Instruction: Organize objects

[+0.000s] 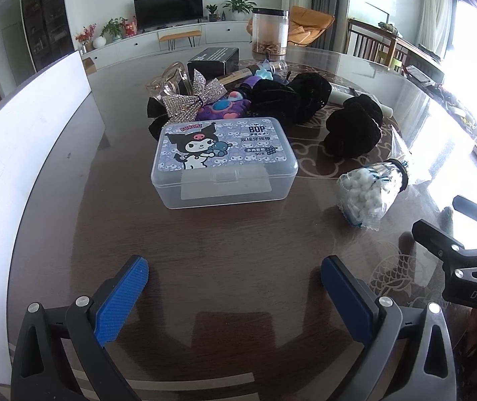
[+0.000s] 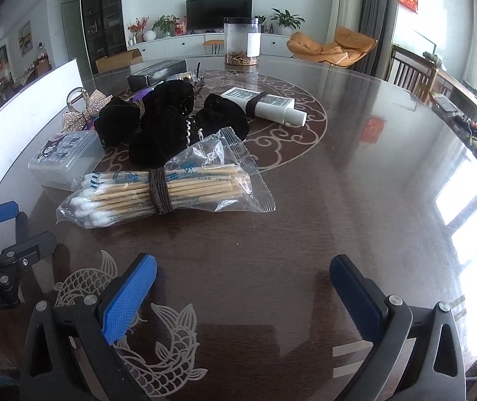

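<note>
— What was hard to make out from your seat?

— Plenty. The pile behind the clear plastic floss-pick box with the cartoon label (image 1: 224, 161) hid most of itself: a purple toy was wedged under the rhinestone-covered silver bow (image 1: 194, 100), and I could not tell its whole shape. The black velvet scrunchies (image 1: 308, 95) ran together into one dark mass from the right wrist camera. The black rectangular carton (image 1: 213, 59) was half covered, and window glare washed out the table's right edge.

— And the tongs?

— I saw my left gripper (image 1: 234, 272) spread wide, ribbed blue pads apart, nothing between them, low over the glossy dark wooden table with pale inlaid patterns (image 1: 221, 240). My right gripper (image 2: 243, 272) stood equally wide and empty, above the pale fish inlay.

— Where did the things lie?

— The box sat straight ahead of the left gripper, lid closed. The crinkled clear bag of wooden cotton swabs (image 2: 158, 190), cinched by a dark band, lay just right of it, touching a scrunchie. The white squeeze tube with a dark band (image 2: 266, 105) lay flat farther back, and the tall clear cylindrical jar (image 2: 241, 41) stood upright at the far edge.
</note>
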Motion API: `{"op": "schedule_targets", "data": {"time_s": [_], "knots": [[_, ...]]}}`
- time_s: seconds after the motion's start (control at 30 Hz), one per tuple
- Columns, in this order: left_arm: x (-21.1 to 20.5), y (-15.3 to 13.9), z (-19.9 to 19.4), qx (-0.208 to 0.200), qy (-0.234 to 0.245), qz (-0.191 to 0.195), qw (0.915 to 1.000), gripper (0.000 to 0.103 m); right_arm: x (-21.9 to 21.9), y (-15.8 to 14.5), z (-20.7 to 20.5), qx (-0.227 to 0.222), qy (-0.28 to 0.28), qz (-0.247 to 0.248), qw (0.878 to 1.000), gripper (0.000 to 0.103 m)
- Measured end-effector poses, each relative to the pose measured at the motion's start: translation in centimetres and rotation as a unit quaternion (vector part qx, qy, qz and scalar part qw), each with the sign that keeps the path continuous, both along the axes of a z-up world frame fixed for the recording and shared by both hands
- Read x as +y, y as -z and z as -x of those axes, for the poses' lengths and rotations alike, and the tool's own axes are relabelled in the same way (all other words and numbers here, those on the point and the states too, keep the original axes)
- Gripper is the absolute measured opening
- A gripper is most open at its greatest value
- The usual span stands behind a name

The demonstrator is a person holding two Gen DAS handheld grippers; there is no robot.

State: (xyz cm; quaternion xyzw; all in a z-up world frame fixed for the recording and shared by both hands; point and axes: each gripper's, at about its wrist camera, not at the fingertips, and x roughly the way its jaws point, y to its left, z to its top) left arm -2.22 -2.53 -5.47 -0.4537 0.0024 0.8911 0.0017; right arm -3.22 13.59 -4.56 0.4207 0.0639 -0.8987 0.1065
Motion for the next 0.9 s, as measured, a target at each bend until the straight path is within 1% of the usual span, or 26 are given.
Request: {"op": "schedule_targets", "data": {"time_s": [0.9], "knots": [[-0.25,0.00,0.32,-0.001,-0.006,0.000,1.0000,0.103,0.17,0.14,0.33,-0.002,0.001,0.006,1.000,0.103]]}}
